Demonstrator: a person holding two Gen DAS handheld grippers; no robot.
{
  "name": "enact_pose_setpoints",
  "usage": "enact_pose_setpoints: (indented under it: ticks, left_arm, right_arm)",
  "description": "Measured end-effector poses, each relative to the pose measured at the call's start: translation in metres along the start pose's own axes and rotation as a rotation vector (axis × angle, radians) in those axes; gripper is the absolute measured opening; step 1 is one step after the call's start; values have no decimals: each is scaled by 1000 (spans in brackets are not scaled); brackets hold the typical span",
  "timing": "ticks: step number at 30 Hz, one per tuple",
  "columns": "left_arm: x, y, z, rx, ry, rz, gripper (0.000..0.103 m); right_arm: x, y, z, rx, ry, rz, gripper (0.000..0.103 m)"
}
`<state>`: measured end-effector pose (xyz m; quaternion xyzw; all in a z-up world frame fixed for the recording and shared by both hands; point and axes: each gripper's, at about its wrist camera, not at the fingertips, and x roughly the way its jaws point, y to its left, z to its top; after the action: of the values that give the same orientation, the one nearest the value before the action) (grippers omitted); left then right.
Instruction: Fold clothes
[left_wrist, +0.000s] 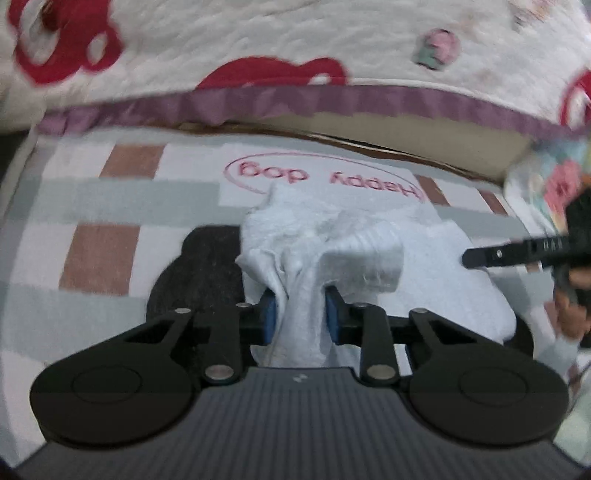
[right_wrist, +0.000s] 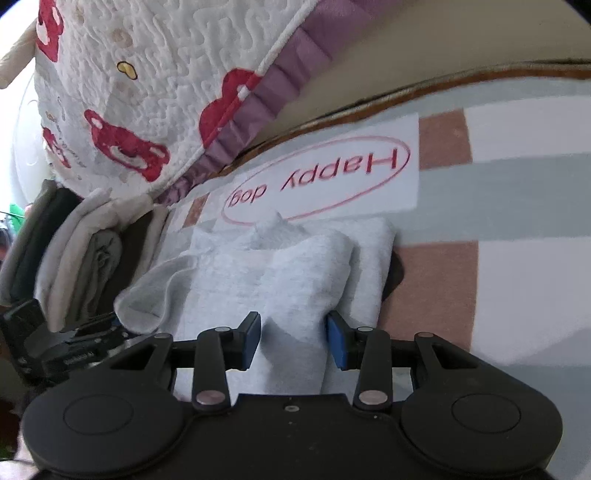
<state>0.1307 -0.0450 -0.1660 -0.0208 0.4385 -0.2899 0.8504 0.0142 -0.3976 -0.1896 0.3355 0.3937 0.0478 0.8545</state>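
Here we are mid-fold: our left gripper (left_wrist: 299, 314) pinches the pale grey garment (right_wrist: 288, 266) on the checked mat (right_wrist: 517, 192), our right gripper (right_wrist: 293, 341) clamps another fold, so next we likely lay both flat.

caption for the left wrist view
Left gripper pinching a bunched white garment on a checked "Happy dog" mat.
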Motion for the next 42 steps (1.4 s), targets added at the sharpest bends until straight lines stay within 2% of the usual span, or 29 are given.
enact_pose_setpoints:
  ticks: [1,3,5,8,10,12,14,15,16,17,20,22,24,26,29,31,34,39,41,42]
  left_arm:
    - [2,2,1,-21,-2,9,27]
    - [5,8,2,-83,-5,23,27]
    - [10,20,3,-189,-3,6,29]
    - [15,40,0,-352,18,-47,41]
    - [14,45,-3,-393,29,-77,41]
    - [11,40,-2,-354,21,-66,41]
    - [8,30,0,-291,8,-38,38]
    - [7,25,2,-248,0,-26,26]
    - [6,19,4,-199,-9,-21,21]
    - [4,13,5,-156,-23,-11,19]
    - [-9,0,8,-80,-98,-18,17]
    - [-18,-2,13,-61,-155,-33,17]
    - [-15,1,20,-80,-173,-58,21]
    - [-5,5,27,-106,-165,-56,23]
    - [9,10,30,-97,-160,96,23]
    - [9,20,29,-131,-159,125,22]
    - [-6,40,28,-244,-160,20,20]
    - [-26,34,23,-241,-178,-115,32]
    - [-25,22,24,-181,-184,-108,34]
    - [-20,15,26,-135,-175,-39,30]
  right_arm:
    - [2,2,1,-26,-19,-28,45]
    - [8,2,5,-30,-19,-31,47]
    - [13,1,10,-27,-15,-26,47]
    - [13,-8,3,56,-17,34,47]
    - [13,-15,-2,127,-21,75,47]
    - [13,-23,-7,200,-33,105,47]
    - [15,-23,-7,219,-40,114,47]
    - [18,-21,-5,212,-41,114,46]
    - [14,-11,-4,158,-64,110,34]
    - [7,3,-3,86,-97,104,10]
    - [-12,43,-1,-130,-193,85,9]
    - [-33,62,-4,-185,-268,81,9]
    - [-45,67,-7,-226,-292,16,9]
    - [-45,56,-6,-211,-271,-48,7]
    - [-29,41,-10,-205,-213,-145,7]
    - [-16,31,-15,-181,-179,-170,7]
    - [-10,28,-19,-173,-194,-168,8]
    - [-12,29,-18,-177,-222,-154,8]
    - [-14,34,-15,-197,-229,-152,8]
    - [-13,34,-14,-192,-226,-156,8]
